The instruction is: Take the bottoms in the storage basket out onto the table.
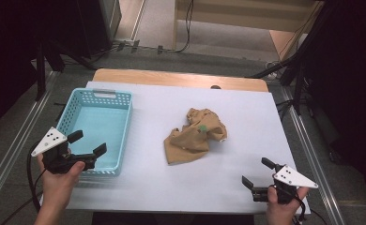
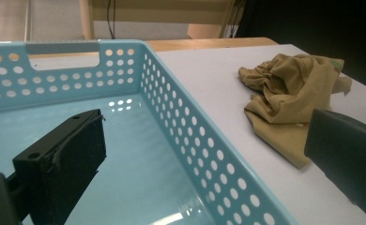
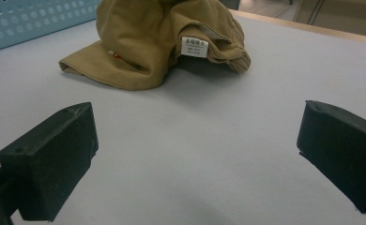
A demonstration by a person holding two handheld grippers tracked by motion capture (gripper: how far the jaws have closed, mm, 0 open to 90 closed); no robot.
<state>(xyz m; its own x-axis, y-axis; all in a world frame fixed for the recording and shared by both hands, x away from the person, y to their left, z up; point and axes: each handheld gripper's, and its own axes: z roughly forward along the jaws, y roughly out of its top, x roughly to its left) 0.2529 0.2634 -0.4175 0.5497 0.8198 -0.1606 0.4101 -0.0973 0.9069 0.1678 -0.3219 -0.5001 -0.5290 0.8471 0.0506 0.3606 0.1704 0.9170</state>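
Plainly nothing gripped so far: right claw (image 1: 255, 173) spread wide and empty, low over the bare white counter (image 1: 247, 122) at its near right corner, aimed at the cloth. Left claw (image 1: 88, 143) likewise wide apart and empty, poised above the near right edge of the blue basket (image 1: 125, 123), one jaw over the basket's floor and the other out past its perforated wall, as seen from the left gripper view. Further out, a tan garment (image 1: 196, 135) crumpled in a loose heap at mid-counter, apart from the basket's right side and well apart from both claws; white label (image 3: 194, 47) on show in the right gripper view, near a ribbed hem. Basket empty inside. By the look of it, barely begun: garment untouched, not yet lifted, nothing in the basket. Probably left to do: reach in, pinch the cloth, carry it across, drop it into the basket.
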